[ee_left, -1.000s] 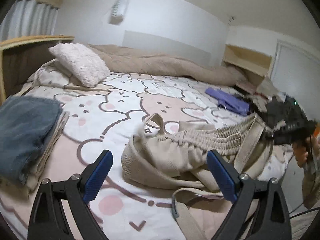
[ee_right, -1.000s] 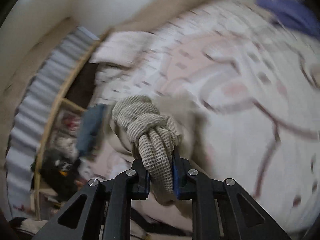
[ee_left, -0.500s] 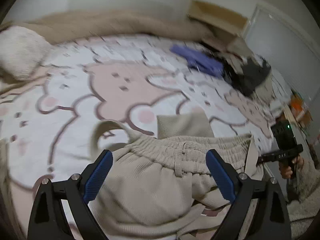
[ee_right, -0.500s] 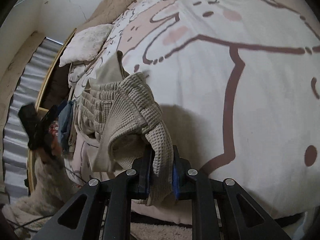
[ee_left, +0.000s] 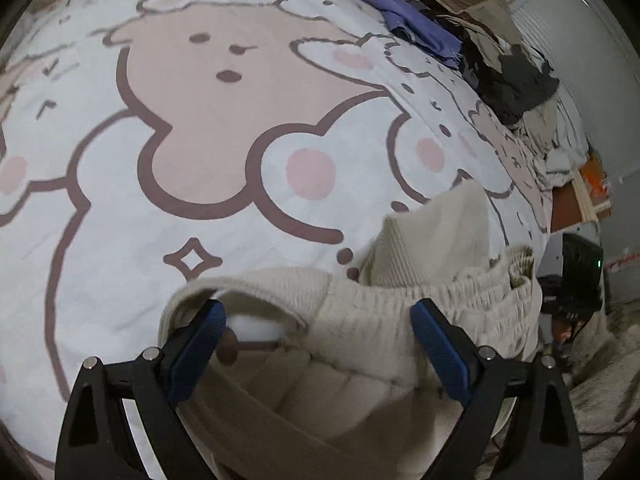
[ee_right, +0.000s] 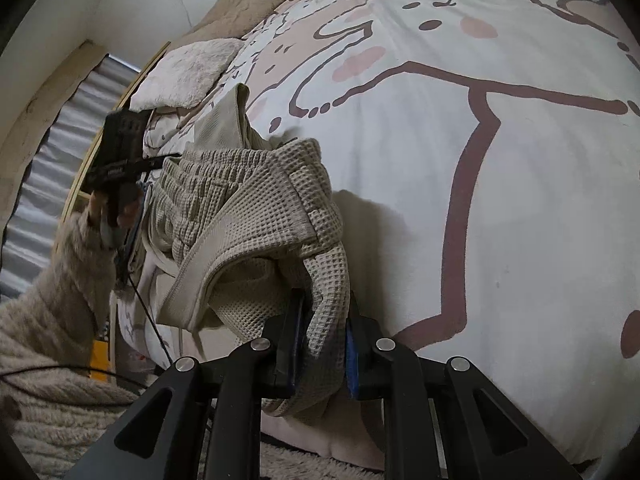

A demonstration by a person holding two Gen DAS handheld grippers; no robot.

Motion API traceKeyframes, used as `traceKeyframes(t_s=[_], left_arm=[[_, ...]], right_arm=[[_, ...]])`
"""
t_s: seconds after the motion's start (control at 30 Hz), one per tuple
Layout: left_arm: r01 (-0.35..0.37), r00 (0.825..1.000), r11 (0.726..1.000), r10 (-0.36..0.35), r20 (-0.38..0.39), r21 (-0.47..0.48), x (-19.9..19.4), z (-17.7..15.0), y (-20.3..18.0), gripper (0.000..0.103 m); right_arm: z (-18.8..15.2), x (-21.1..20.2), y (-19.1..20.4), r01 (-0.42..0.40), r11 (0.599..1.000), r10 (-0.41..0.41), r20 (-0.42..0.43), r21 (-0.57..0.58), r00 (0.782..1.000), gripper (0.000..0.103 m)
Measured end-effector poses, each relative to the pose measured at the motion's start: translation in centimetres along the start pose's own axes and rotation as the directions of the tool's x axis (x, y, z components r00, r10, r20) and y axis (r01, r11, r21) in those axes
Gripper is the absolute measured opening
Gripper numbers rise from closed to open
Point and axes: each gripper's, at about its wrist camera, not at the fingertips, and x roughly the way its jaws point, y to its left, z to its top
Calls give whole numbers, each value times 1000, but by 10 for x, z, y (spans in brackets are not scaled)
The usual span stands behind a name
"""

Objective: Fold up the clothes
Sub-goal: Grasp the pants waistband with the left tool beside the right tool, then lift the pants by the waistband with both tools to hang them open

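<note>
Where the bed's near edge drops away, a beige waffle-knit garment (ee_right: 256, 216) lies bunched on the cartoon-bear bedsheet (ee_right: 460, 184), part of it hanging over the side. Right gripper (ee_right: 326, 350): clenched on a fold of the waffle fabric, blue pads pressing it from both sides, cloth spilling out below the jaws. Left gripper (ee_left: 316, 344): jaws spread wide, nothing pinched; it points down at the garment's ribbed elastic waistband (ee_left: 400, 304), which runs across between the two blue-padded fingers (ee_left: 438, 346). Left-hand finger sits at a loop of the fabric's edge, whether touching cannot be told. One flat corner of the garment (ee_left: 436, 236) stands up beyond the waistband. In the right wrist view the left gripper's black body (ee_right: 120, 152) shows at the far end of the garment, held by a hand (ee_right: 120, 208) in a fuzzy cream sleeve (ee_right: 52, 280). In the left wrist view the right gripper's black body (ee_left: 576, 276) shows at the garment's right end, beside the bed's edge. Elsewhere on the bed: purple garment (ee_left: 404, 20) and a dark heap of clothes (ee_left: 516, 80) at the far right corner; shaggy white pillow (ee_right: 188, 68) and tan blanket (ee_right: 248, 0) at the other end. Shaggy rug (ee_left: 600, 392) on the floor beside the bed.
</note>
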Motion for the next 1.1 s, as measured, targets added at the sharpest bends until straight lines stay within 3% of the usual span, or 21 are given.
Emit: traceKeyframes(t_s=[0.2, 0.27, 0.3, 0.33, 0.37, 0.4, 0.5, 0.57, 0.63, 0.67, 0.7, 0.9, 1.0, 1.1], left_arm=[[90, 996, 988, -89, 15, -128, 3, -14, 13, 91], [92, 995, 981, -85, 48, -169, 0, -22, 11, 79], [83, 995, 982, -71, 73, -170, -5, -25, 6, 65], [74, 993, 983, -57, 99, -171, -10, -29, 0, 59], [52, 992, 985, -31, 124, -165, -16, -33, -5, 55], [19, 989, 988, 5, 150, -156, -22, -37, -11, 43], [11, 979, 980, 29, 203, -196, -39, -56, -11, 27], [22, 971, 976, 30, 236, -216, -49, -72, -10, 26], [39, 961, 974, 24, 275, -221, -59, -90, -13, 24], [48, 955, 974, 21, 296, -223, -65, -99, -15, 23], [54, 949, 973, 19, 315, -223, -69, -107, -17, 23], [75, 914, 979, 8, 405, -189, -88, -146, -40, 23], [69, 911, 981, 11, 413, -179, -88, -159, -47, 23], [48, 918, 985, 22, 396, -167, -85, -169, -52, 23]], right_arm=[[0, 0, 0, 24, 999, -24, 1, -23, 1000, 18], [0, 1, 1, 21, 999, -21, 5, -24, 1000, 18], [1, 0, 1, 20, 999, -20, 9, -25, 1000, 18], [2, 0, 2, 20, 999, -20, 15, -25, 1000, 18], [2, -2, 3, 21, 999, -20, 27, -24, 999, 18], [2, -4, 4, 22, 999, -22, 39, -22, 999, 18], [2, -15, 8, 23, 999, -21, 76, -27, 997, 18], [1, -24, 11, 22, 999, -19, 100, -34, 995, 22], [1, -34, 15, 33, 999, -27, 123, -43, 992, 46], [1, -39, 18, 50, 997, -43, 136, -51, 990, 74], [1, -45, 22, 58, 995, -46, 154, -76, 987, 79], [27, -49, 46, 97, 965, -60, 154, -244, 986, 79], [50, -29, 45, 89, 945, -62, 95, -315, 994, 79], [64, -2, 33, 51, 941, -52, 6, -334, 999, 78]])
